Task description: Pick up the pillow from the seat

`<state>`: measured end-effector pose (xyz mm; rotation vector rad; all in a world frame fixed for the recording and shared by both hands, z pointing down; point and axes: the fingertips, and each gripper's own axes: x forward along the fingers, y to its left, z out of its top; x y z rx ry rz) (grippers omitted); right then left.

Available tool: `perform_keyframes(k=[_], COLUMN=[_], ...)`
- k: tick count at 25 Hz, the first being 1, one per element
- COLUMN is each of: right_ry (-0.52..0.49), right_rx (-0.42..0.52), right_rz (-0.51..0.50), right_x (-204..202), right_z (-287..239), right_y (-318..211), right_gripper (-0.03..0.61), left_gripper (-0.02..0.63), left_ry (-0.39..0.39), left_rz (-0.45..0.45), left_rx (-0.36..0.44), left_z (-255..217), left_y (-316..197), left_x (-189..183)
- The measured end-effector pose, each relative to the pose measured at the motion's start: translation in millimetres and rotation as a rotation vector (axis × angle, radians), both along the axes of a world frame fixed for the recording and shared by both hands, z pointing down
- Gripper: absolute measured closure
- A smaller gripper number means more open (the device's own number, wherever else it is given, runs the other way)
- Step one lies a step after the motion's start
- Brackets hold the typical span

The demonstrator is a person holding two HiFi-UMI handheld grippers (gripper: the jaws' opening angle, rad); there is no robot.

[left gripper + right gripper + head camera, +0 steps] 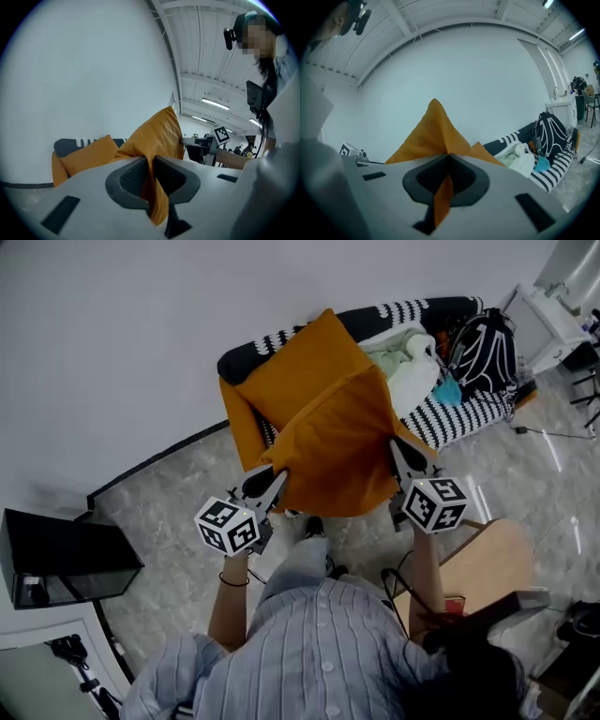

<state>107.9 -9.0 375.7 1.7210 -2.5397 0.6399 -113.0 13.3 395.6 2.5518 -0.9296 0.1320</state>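
Note:
An orange pillow (pixel 342 446) hangs in the air in front of the striped sofa (pixel 469 413), stretched between my two grippers. My left gripper (pixel 272 482) is shut on its left corner; in the left gripper view the orange fabric (pixel 157 136) is pinched between the dark pads (pixel 133 178) and rises above them. My right gripper (pixel 405 457) is shut on the right corner, and in the right gripper view the pillow (pixel 433 133) peaks above the jaws with a flap hanging below them. A second orange cushion (pixel 89 152) stays at the sofa's left end.
A black backpack (pixel 483 348) and pale soft items (pixel 412 362) lie on the sofa's right part. A black box (pixel 66 559) stands on the floor at the left. A wooden seat (pixel 492 563) is close to my right side. A white wall runs behind the sofa.

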Motion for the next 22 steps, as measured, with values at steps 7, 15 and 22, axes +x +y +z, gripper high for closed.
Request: perform_keyframes(k=[7, 15, 22], right_ry=[0.006, 0.023, 0.008], right_rx=[0.003, 0.006, 0.007], right_rz=[-0.058, -0.122, -0.148], right_x=[-6, -25, -37], right_z=[2, 4, 7], right_y=[74, 139, 171], right_gripper=[0.557, 0.557, 0.557], left_gripper=[0.547, 0.549, 0.549], left_ry=[0.017, 0.023, -0.004], left_rz=[-0.060, -0.135, -0.163], left_rx=[-0.013, -0.001, 0.014], left_z=[5, 8, 6], left_y=[88, 164, 199], left_x=[-5, -23, -34])
